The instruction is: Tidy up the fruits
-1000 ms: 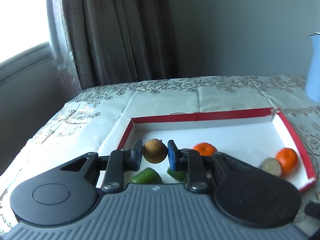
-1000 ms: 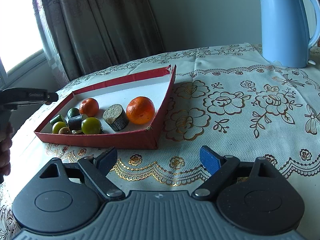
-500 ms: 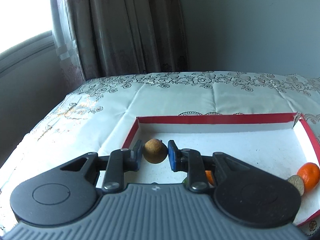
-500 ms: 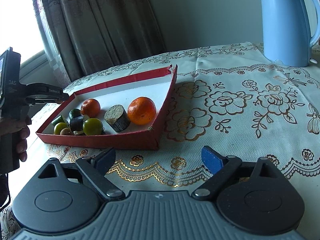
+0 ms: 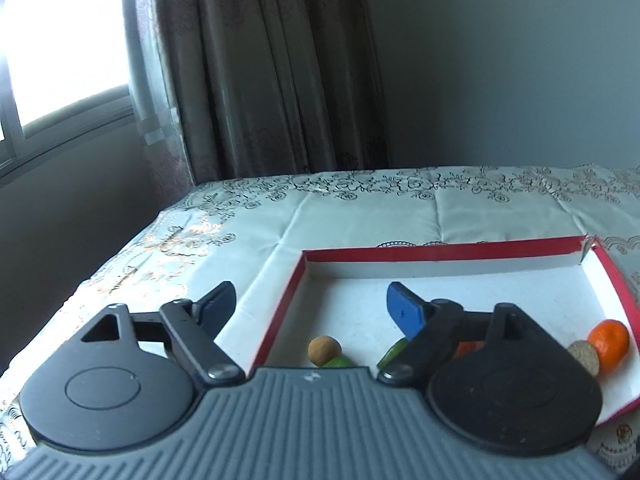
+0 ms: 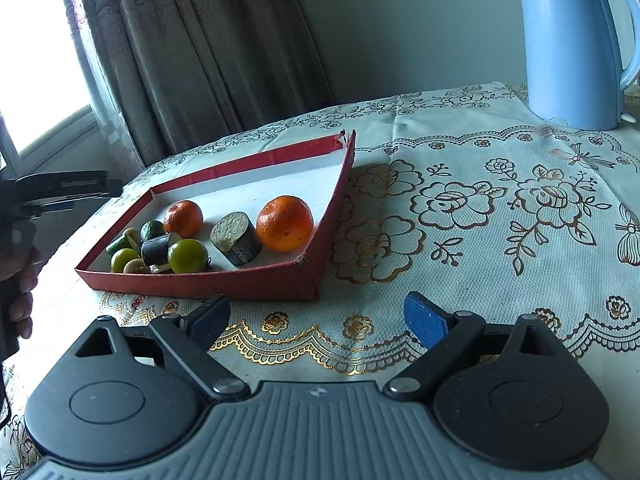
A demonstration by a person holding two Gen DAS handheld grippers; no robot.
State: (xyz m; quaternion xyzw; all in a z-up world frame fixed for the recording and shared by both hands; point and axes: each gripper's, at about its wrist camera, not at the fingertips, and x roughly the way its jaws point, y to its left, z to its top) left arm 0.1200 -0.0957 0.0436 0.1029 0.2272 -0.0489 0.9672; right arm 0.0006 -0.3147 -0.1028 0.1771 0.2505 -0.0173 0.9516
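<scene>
My left gripper (image 5: 312,300) hangs over the near left corner of the red-rimmed white tray (image 5: 440,250); its jaws are opening and nothing is between them. Below them a small round brown fruit (image 5: 324,351) lies on the tray floor beside green fruits (image 5: 340,362). An orange (image 5: 608,338) and a cut brown piece (image 5: 584,356) sit at the tray's right side. My right gripper (image 6: 316,314) is open and empty above the tablecloth, just in front of the tray (image 6: 200,278). That view shows a big orange (image 6: 285,222), a smaller orange (image 6: 183,218), a cut cylinder (image 6: 236,238) and a green lime (image 6: 187,255).
A light blue kettle (image 6: 572,44) stands at the back right on the flowered tablecloth (image 6: 480,220). Curtains and a window lie behind the table's far left corner. The left gripper (image 6: 68,188) and the hand (image 6: 20,280) holding it show at the right wrist view's left edge.
The left gripper opened and let go of the brown fruit, which now lies in the tray. The right gripper has stayed where it was, open.
</scene>
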